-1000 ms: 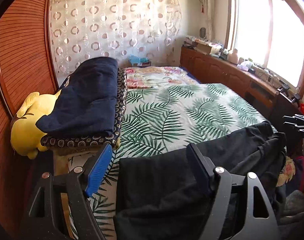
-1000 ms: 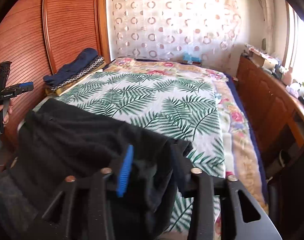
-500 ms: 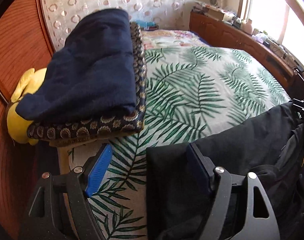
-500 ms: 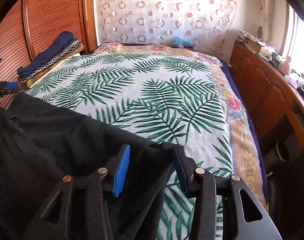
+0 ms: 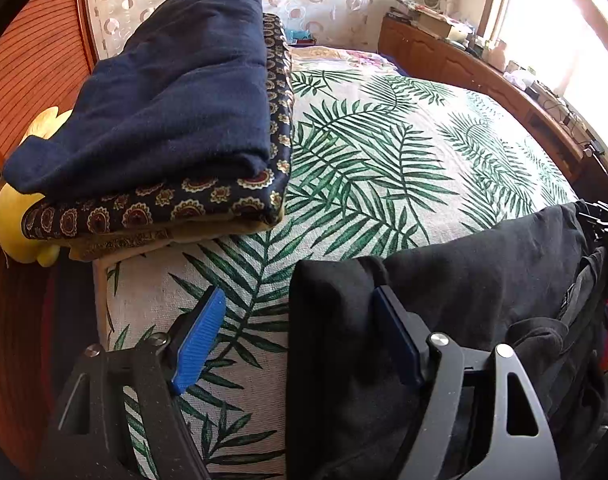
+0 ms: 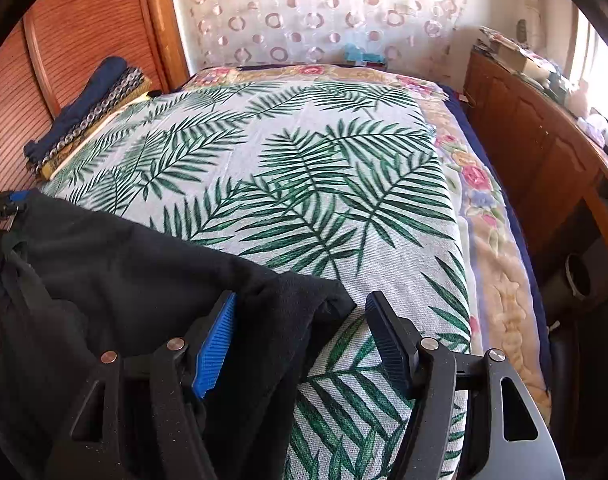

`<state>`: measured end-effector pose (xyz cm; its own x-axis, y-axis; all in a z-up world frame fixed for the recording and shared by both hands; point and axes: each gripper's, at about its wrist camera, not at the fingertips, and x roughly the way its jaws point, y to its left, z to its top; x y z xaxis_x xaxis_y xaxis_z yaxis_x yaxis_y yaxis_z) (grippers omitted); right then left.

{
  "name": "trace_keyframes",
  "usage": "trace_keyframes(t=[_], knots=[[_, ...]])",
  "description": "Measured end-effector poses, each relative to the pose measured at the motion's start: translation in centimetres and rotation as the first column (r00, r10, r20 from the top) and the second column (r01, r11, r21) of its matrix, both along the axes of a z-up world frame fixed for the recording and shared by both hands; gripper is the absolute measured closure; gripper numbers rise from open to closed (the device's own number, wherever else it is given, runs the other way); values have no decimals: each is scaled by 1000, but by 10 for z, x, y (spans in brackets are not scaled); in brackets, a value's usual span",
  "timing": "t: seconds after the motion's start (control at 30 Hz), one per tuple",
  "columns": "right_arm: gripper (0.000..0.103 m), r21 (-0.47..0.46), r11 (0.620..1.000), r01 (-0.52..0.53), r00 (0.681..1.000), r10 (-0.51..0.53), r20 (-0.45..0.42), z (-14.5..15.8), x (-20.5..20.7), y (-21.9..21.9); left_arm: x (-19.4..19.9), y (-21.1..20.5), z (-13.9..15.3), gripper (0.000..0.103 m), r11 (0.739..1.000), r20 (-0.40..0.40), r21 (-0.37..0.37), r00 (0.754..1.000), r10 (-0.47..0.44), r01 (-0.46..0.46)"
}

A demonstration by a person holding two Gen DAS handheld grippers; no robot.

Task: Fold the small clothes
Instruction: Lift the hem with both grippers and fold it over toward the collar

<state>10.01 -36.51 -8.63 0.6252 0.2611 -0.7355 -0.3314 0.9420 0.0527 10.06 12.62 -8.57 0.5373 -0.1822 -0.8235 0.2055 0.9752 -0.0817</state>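
One black garment point(image 5: 483, 280) lies along the near edge of the bed point(image 5: 383, 152), its lower part cut off below both views. The left hand-held gripper point(image 5: 300, 336) stands spread over one corner. The right hand-held gripper point(image 6: 300, 344), pinching a fold earlier, has just been opening; the cloth sits loose between its fingers. Beyond the garment: one stack of folded clothes point(image 5: 164, 120).

The garment point(image 6: 116, 264) lies across the near edge of the bed point(image 6: 304, 184), one corner toward the left, the other toward the right. The stack of folded clothes point(image 5: 164, 128) sits on the bed's left side, farther in, against the wardrobe door point(image 6: 76, 28). The curtain point(image 6: 323, 12) hangs beyond the far end. The cabinet point(image 6: 535, 148) runs along the right side.
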Motion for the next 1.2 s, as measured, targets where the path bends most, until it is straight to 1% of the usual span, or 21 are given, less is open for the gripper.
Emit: trace_keyframes(t=[0.03, 0.07, 0.1, 0.13, 0.17, 0.2, 0.23, 0.27, 0.33, 0.4, 0.43, 0.5, 0.57, 0.6, 0.67, 0.73, 0.83, 0.93, 1.07, 1.17, 1.2], knots=[[39, -6, 1000, -23, 1000, 23, -4, 1, 0, 3, -1, -1, 1, 33, 1000, 2, -5, 1000, -10, 10], [45, -14, 999, -46, 999, 46, -1, 1, -2, 6, -2, -2, 0, 41, 1000, 2, -9, 1000, -20, 20], [58, -12, 997, -74, 997, 74, -3, 2, -3, 9, -3, -4, 1, 46, 999, -2, -13, 1000, -30, 29], [72, -3, 995, -95, 995, 95, -10, 3, -4, 10, -5, -7, 3, 59, 999, -11, -21, 999, -40, 40], [77, -1, 994, -110, 994, 110, -14, 4, -6, 12, -9, -10, 4, 73, 997, -20, -39, 998, -60, 59], [82, -9, 992, -123, 992, 123, -12, 4, -8, 14, -12, -12, 5, 77, 997, -19, -43, 998, -67, 66], [84, -18, 991, -129, 992, 129, -7, 4, -10, 15, -17, -15, 6, 85, 997, -8, -38, 997, -71, 71], [85, -20, 992, -126, 992, 126, 0, 4, -12, 15, -23, -17, 7, 90, 997, 5, -38, 997, -73, 73], [87, 6, 998, -58, 997, 58, 43, 11, -20, 8, -36, -19, 16, 93, 996, 46, -55, 997, -65, 68], [88, 48, 998, -40, 995, 36, 91, 26, -37, 6, -49, -20, 33, 94, 995, 104, -73, 993, -55, 63], [88, 63, 997, -46, 992, 37, 124, 36, -49, 6, -57, -19, 45, 94, 994, 142, -88, 989, -50, 63], [88, 77, 994, -72, 983, 57, 176, 61, -76, 6, -77, -20, 77, 94, 988, 234, -130, 971, -49, 81], [88, 49, 993, -109, 972, 96, 215, 85, -101, 11, -96, -21, 107, 94, 978, 301, -171, 951, -67, 123], [88, 32, 993, -115, 965, 103, 241, 101, -114, 13, -110, -25, 127, 95, 973, 351, -179, 934, -72, 143], [88, 14, 991, -133, 950, 123, 285, 126, -134, 13, -127, -29, 154, 94, 972, 412, -170, 908, -82, 165], [88, 0, 992, -129, 934, 121, 337, 153, -150, 12, -148, -33, 186, 94, 966, 486, -170, 869, -90, 196], [88, -2, 991, -134, 903, 123, 411, 188, -172, 8, -168, -31, 226, 94, 970, 569, -143, 818, -82, 197], [88, -2, 990, -139, 869, 123, 480, 223, -190, 1, -178, -23, 259, 95, 971, 625, -141, 778, -65, 194], [88, -3, 990, -140, 823, 118, 555, 266, -217, -11, -199, -16, 303, 95, 972, 696, -128, 716, -53, 197], [88, -20, 990, -137, 783, 121, 611, 294, -243, -21, -212, -13, 325, 95, 972, 735, -119, 676, -52, 204], [88, -25, 991, -133, 769, 119, 628, 304, -251, -24, -215, -11, 328, 95, 971, 743, -119, 667, -50, 205]])
